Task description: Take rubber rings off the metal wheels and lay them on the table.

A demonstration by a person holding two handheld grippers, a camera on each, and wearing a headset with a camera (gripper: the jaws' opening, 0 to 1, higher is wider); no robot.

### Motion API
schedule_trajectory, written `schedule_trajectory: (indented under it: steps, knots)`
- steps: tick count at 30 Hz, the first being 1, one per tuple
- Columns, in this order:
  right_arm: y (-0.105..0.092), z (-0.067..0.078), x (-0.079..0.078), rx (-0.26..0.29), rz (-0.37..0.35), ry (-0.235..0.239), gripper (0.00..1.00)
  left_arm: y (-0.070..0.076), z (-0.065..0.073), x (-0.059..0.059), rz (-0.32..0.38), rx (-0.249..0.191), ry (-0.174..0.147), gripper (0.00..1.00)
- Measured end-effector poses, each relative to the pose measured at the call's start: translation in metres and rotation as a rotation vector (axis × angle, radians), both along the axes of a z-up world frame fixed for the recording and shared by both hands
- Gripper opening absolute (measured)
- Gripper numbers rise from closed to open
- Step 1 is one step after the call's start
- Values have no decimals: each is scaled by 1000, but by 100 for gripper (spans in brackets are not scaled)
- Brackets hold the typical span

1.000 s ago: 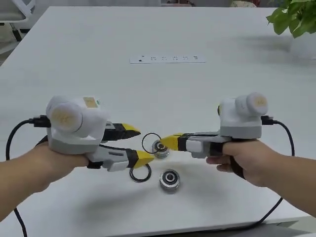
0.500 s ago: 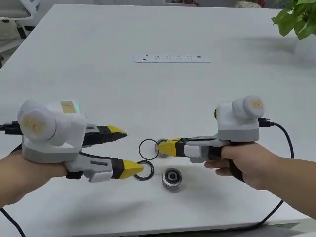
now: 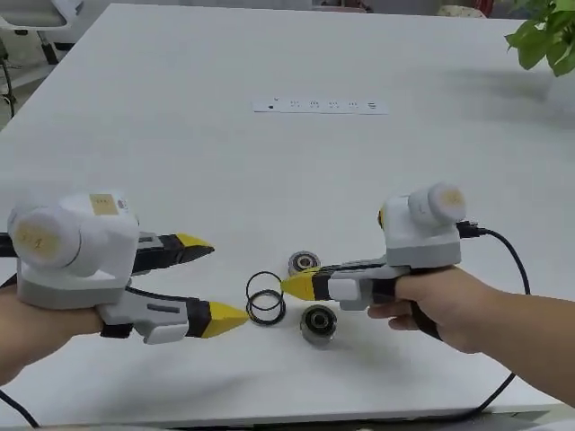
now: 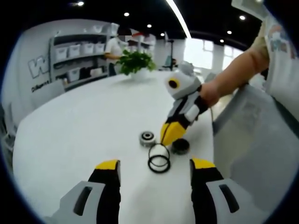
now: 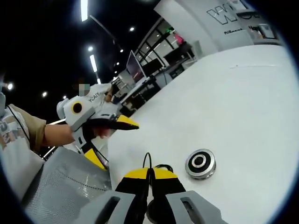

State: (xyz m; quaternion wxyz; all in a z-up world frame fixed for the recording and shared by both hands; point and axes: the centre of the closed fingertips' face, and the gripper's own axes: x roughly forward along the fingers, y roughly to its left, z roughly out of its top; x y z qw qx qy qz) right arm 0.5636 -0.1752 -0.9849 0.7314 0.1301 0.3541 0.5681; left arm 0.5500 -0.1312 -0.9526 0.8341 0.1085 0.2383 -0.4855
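Note:
My right gripper point(image 3: 289, 285) is shut on a thin black rubber ring point(image 3: 261, 285), which sticks out from its yellow tips just above the table point(image 3: 269, 180); the ring shows as a thin line point(image 5: 147, 161) between the jaws. A thicker black ring point(image 3: 268, 311) lies flat under it. One metal wheel point(image 3: 304, 262) lies behind the tips, another point(image 3: 319, 321) in front of them. My left gripper point(image 3: 211, 280) is open, left of the rings and apart from them. From its own view the rings point(image 4: 159, 158) lie ahead between both wheels point(image 4: 147, 138).
A white power strip point(image 3: 321, 106) lies at the far middle of the table. A green plant point(image 3: 544, 40) stands at the far right corner. A black cable point(image 3: 503, 314) trails from the right gripper over the front edge.
My left gripper has drawn back to the left, away from the wheels. The right gripper has moved toward me with the thin ring, leaving one wheel behind on the table.

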Motion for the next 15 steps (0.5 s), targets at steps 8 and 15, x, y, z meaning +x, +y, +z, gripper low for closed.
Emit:
schedule_trajectory:
  steps: [8,15]
  knots:
    - [2,-11,-3,-38,15,13,0,3,-3,-2,9,2,4,61]
    - [2,-18,-4,-69,17,13,0,6,-4,-3,19,5,6,61]
